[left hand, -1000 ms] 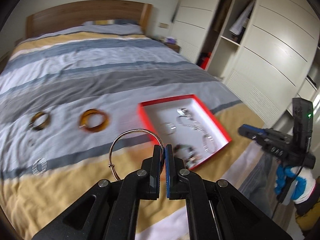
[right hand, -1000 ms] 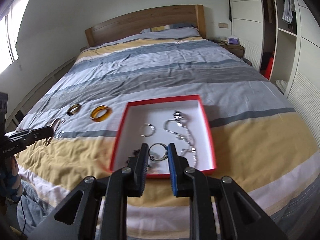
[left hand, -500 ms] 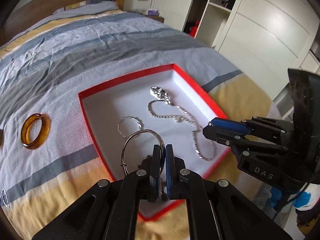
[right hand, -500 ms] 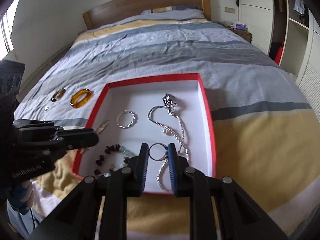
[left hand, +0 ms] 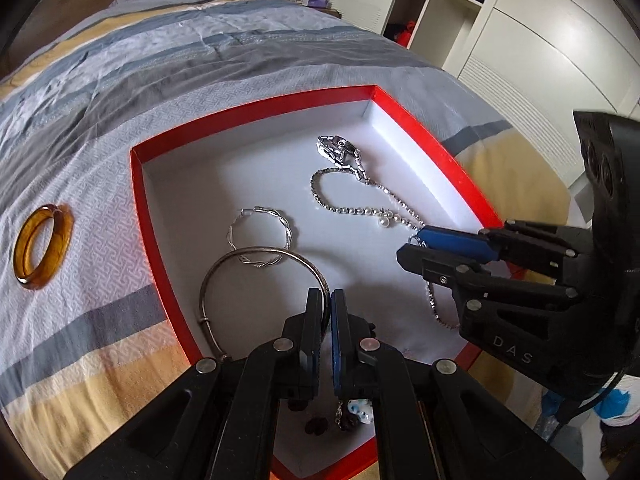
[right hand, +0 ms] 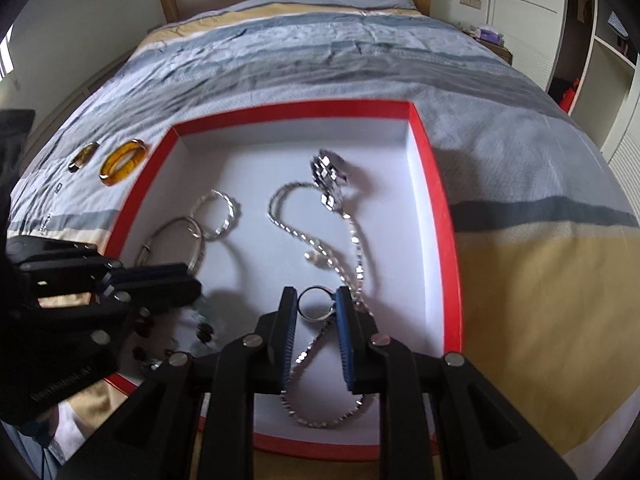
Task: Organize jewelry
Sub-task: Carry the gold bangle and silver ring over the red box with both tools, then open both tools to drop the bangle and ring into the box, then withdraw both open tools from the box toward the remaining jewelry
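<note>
Both grippers over the red-rimmed box (left hand: 420,136), which lies on the striped bedspread (left hand: 168,60). In the left wrist view we see the left gripper (left hand: 326,300) at lower centre, its jaws pressed together on the rim of a thin wire bangle (left hand: 256,256), whose loop stands out to the left of the fingers above the box's white floor. In the right wrist view the right gripper (right hand: 316,304) sits at lower centre, pinching a small ring (right hand: 315,303) between its jaws, directly above the lower run of a silver chain necklace (right hand: 320,248).

Already in the box we find a twisted silver hoop (left hand: 260,236) at centre and a dark beaded bracelet (right hand: 168,328) at lower left of the right wrist view, partly hidden by the left gripper. On the bedspread, left of the box, an amber bangle (left hand: 40,248) and a smaller brown ring (right hand: 82,156) remain outside.

We judge three risks. If the bangle is released here, it could land across the twisted hoop and interlock with it. If the ring drops onto the chain, it may tangle in it or roll under it. The two grippers work close together, so a careless withdrawal could knock one against the other or snag the necklace.
</note>
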Demonstrator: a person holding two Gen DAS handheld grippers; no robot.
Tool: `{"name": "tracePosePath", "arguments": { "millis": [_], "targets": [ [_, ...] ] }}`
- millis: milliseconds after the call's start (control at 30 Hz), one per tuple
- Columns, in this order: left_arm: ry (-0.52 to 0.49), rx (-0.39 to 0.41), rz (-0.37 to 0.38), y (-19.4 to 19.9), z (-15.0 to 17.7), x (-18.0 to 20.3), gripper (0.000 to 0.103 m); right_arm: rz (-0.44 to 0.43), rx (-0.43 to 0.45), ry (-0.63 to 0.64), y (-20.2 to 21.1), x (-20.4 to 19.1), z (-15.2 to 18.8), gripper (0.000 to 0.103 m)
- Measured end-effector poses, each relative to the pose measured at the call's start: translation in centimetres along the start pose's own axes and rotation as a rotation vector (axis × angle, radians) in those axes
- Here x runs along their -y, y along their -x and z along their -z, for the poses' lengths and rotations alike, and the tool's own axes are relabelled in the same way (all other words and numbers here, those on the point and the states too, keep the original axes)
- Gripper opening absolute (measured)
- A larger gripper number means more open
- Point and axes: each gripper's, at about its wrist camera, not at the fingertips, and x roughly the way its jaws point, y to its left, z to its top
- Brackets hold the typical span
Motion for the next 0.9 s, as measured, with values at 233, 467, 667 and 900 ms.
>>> {"name": "tracePosePath", "arguments": {
  "millis": [233, 467, 667, 900],
  "targets": [
    [0.015, -0.003, -0.017, 0.5, 0.3, -0.5, 0.014, 0.025, -0.008, 0.010, 1.1, -0.1, 0.2, 0.020],
    [0.020, 0.040, -0.022, 3.6, 0.3, 0.0, 0.027, 0.047, 0.045, -0.007, 4.8, -0.1, 0.5, 0.027],
    [0.001, 0.104, -0.020, 8.3, 1.0, 1.5, 0.040, 0.075, 0.109, -0.037, 9.6, -0.7, 1.2, 0.030],
    [0.010, 0.193, -0.056, 14.6, 4.8, 1.9, 0.046, 0.071, 0.193, -0.092, 15.2, -2.0, 2.8, 0.032]
  ]
}}
